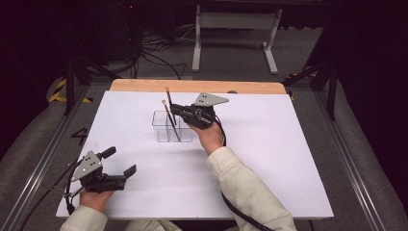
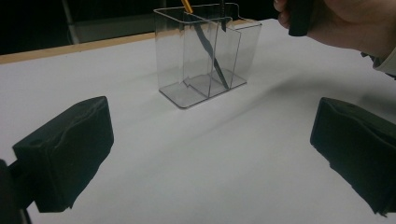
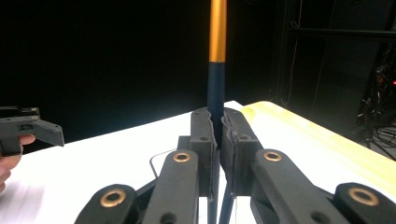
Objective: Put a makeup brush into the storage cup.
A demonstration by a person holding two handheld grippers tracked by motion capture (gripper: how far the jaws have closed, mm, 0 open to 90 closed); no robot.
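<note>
Right tool (image 3: 217,135) clamps brush (image 3: 217,70) above clear holder (image 1: 171,126), apparently its right compartment; left tool (image 1: 117,162) open, near holder.

Room is dark, light falls mostly on the desk (image 1: 269,159): white top, with a strip of pale wood (image 1: 144,86) along its far edge. Grey floor (image 1: 231,53) all round. Metal rails (image 1: 43,159) run along the desk's left and right sides. Behind the desk stands a white frame on two feet (image 1: 235,29), with loose black cables (image 1: 154,50) lying on the floor to its left. Yellow-black hazard tape (image 1: 58,94) marks the floor at far left. Dark stands (image 1: 332,72) at right.
</note>
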